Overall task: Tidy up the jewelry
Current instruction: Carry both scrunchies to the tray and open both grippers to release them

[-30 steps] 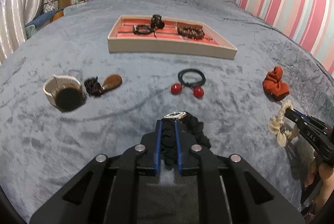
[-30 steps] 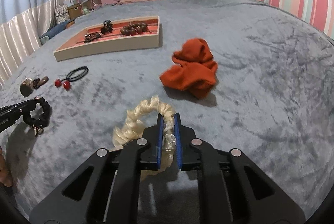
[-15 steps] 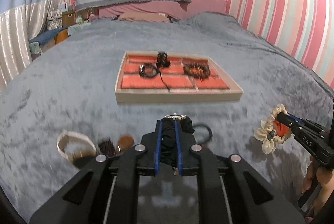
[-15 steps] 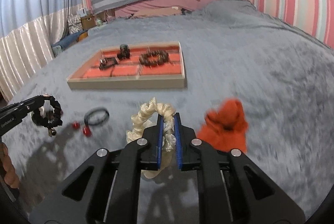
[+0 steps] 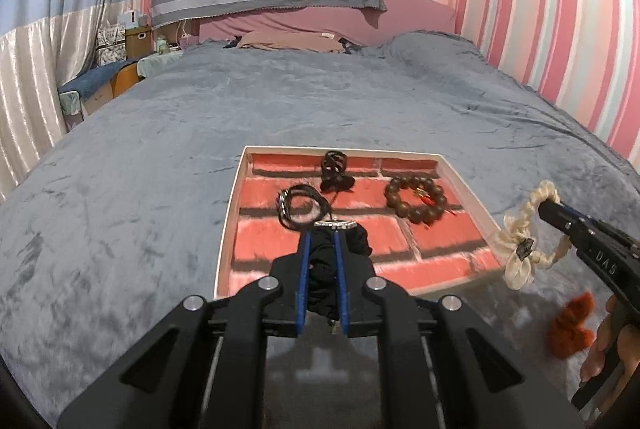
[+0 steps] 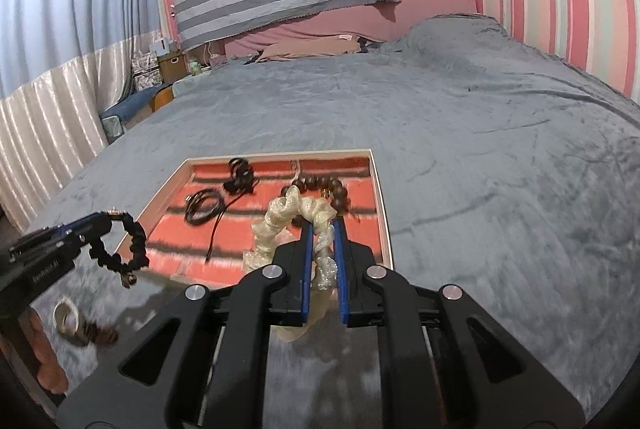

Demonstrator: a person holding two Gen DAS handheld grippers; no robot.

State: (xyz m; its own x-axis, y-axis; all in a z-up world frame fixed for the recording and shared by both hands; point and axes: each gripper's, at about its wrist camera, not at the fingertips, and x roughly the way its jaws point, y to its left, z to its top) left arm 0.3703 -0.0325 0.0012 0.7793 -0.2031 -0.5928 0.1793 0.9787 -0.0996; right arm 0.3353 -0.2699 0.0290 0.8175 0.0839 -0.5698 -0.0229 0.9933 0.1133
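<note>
Left wrist view shows our left gripper (image 5: 323, 245) pinching a black scrunchie (image 5: 326, 269) over the tray's (image 5: 230, 213) near edge; our right gripper (image 6: 323, 233) pinches a cream scrunchie (image 6: 288, 221) over its right half. We judge both light, soft and floppy, so a pinch across the bunched fabric should hold, though the black one's dangling charm may snag.

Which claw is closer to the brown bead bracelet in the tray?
Right. The right claw, shut on the cream scrunchie, hangs just before the bead bracelet; the left claw is further left, near the black cords.
</note>
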